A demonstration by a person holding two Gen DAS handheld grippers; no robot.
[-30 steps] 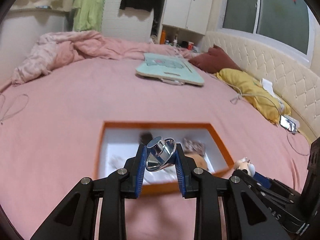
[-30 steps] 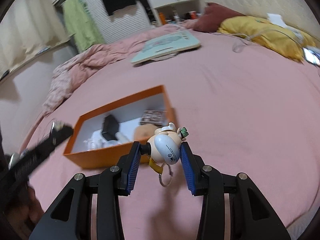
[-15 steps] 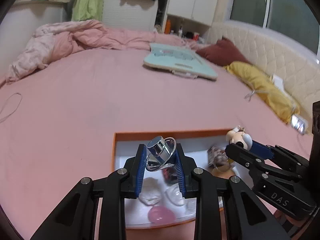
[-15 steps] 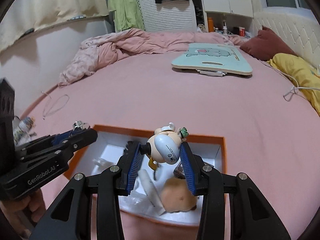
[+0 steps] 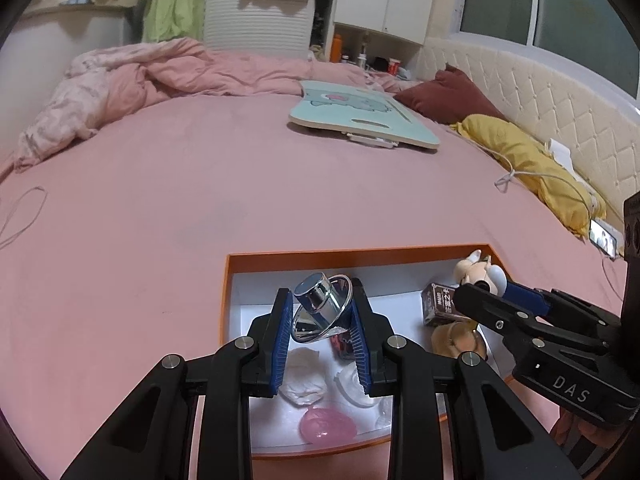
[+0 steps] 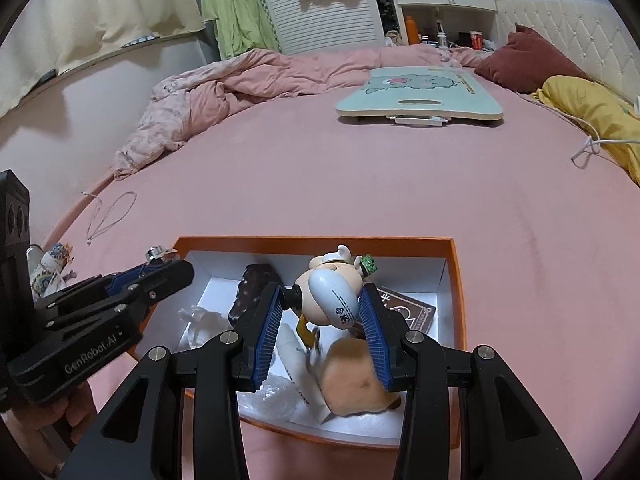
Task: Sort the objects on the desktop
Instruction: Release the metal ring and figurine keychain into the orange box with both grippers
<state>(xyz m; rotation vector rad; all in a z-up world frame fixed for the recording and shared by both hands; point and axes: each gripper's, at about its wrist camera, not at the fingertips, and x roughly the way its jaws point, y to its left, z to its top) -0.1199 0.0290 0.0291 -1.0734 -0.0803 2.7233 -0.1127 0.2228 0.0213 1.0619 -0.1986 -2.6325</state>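
An orange box (image 5: 352,254) (image 6: 316,242) with a white inside lies on the pink bed. My left gripper (image 5: 320,316) is shut on a shiny chrome funnel-shaped piece (image 5: 320,308), held above the box's left half. My right gripper (image 6: 320,308) is shut on a small cartoon figure keychain (image 6: 330,296) and hovers over the box's right half; in the left wrist view this figure (image 5: 478,274) shows at the right. Inside the box lie a pink round thing (image 5: 326,428), white crumpled wrappers (image 5: 302,376), a brown packet (image 6: 408,312), a dark bar (image 6: 252,292) and a tan plush lump (image 6: 360,384).
A light blue lap board (image 5: 364,120) (image 6: 420,96) lies farther back on the bed. Beyond it are a crumpled pink duvet (image 5: 132,80), a maroon pillow (image 5: 452,96) and a yellow pillow (image 5: 520,152) with a white cable. A phone (image 5: 604,238) lies at the right edge. A person's hand (image 6: 60,412) holds the left gripper.
Both grippers have come forward over the orange box, each still holding its object. The right gripper has rolled upright, and the box now lies straight below both.
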